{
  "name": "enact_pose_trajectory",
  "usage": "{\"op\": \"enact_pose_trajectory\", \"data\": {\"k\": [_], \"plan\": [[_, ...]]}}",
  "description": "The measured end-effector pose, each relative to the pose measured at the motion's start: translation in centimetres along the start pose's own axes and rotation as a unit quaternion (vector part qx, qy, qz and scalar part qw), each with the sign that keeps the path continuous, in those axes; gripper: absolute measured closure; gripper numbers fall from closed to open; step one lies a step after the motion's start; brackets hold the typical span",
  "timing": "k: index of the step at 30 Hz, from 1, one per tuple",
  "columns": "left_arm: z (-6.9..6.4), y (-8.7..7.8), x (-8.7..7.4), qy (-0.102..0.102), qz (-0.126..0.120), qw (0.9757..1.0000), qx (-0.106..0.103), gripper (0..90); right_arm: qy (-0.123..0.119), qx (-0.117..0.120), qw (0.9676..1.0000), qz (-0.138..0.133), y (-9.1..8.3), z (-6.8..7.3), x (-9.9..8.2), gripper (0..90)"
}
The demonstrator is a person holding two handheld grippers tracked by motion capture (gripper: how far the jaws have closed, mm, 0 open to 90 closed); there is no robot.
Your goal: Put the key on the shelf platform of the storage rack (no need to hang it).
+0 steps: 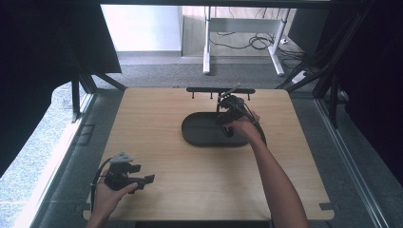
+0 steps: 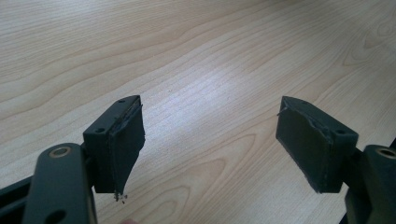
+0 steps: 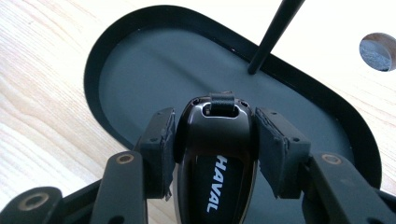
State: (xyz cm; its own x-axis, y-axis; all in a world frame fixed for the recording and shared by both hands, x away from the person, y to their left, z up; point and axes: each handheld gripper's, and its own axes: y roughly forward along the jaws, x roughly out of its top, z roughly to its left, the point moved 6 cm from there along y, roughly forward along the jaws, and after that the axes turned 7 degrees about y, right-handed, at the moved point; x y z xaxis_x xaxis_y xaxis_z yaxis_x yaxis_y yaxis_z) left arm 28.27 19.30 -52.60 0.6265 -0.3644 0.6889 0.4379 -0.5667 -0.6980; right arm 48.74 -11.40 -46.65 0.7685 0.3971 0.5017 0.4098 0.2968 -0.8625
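Right gripper point(image 3: 215, 140) clamping glossy black HAVAL-lettered key fob point(image 3: 217, 154) over matte black oval tray point(image 3: 140, 60) | left gripper point(image 2: 210, 140) resting wide open, holding nothing, above pale woodgrain table point(image 2: 187, 56)

Key fob point(image 3: 217, 163) lower end cut off

Overhead view; two close tool-mounted views

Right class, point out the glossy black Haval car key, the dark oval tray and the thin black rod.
Glossy black Haval car key point(image 3: 219, 163), right gripper view, its face.
Dark oval tray point(image 3: 154, 79), right gripper view, bare floor.
Thin black rod point(image 3: 273, 35), right gripper view, mid-shaft.
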Motion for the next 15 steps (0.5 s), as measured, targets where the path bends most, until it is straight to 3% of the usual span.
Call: {"op": "enact_pose_trajectory", "data": {"k": [15], "plan": [[0.2,-0.1,-0.1,-0.002,0.0,1.0,0.0,23.8,0.003,-0.008,1.0,0.001,2.4,-0.3,0.6,50.6]]}}
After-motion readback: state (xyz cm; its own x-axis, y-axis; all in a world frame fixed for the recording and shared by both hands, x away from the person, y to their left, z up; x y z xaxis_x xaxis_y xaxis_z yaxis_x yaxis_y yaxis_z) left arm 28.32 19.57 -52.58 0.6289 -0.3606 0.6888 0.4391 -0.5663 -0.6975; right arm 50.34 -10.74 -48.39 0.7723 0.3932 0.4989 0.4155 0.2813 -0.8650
